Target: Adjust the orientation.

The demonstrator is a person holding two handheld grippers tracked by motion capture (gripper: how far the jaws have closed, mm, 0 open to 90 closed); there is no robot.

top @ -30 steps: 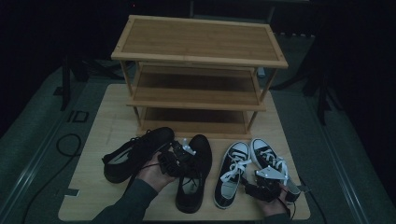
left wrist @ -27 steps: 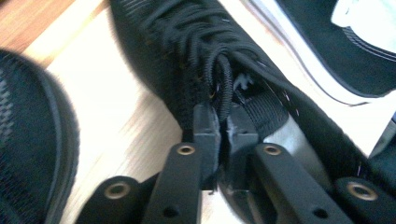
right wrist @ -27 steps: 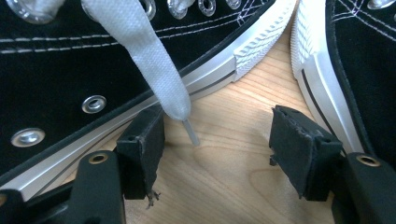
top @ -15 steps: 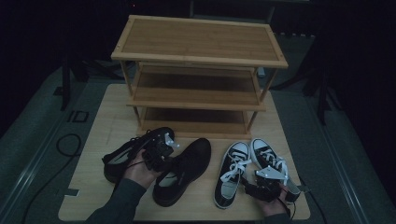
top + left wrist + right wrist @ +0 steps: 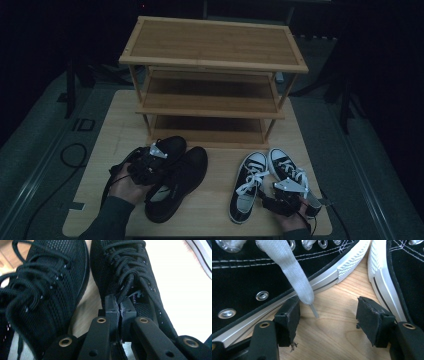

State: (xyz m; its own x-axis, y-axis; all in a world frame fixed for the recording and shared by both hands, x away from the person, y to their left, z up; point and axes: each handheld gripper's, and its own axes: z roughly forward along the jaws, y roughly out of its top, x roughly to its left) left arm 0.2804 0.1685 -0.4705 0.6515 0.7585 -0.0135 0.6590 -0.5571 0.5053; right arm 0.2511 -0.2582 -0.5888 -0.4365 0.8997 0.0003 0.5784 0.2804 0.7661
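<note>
Now my left gripper (image 5: 120, 311) pinches the black mesh lace-up shoe (image 5: 130, 277) by its tongue, toe pointing toward the frame's top. My right gripper (image 5: 328, 317) rests wide open between the black-and-white canvas sneakers (image 5: 249, 277).

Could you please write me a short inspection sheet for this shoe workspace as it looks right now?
Surface: pale wooden table, bare at its left edge.
Job's things: two black mesh shoes side by side at front left; two black-and-white sneakers at front right; three-tier wooden rack behind, shelves bare.
Clutter: nothing seen.
Grippers: left gripper shut on the right-hand black shoe's tongue or laces; right gripper open, low over the table between the sneakers, a white lace end by one jaw.
Cables: black cable looped on the floor at left.
Surroundings: dark; grey floor.
</note>
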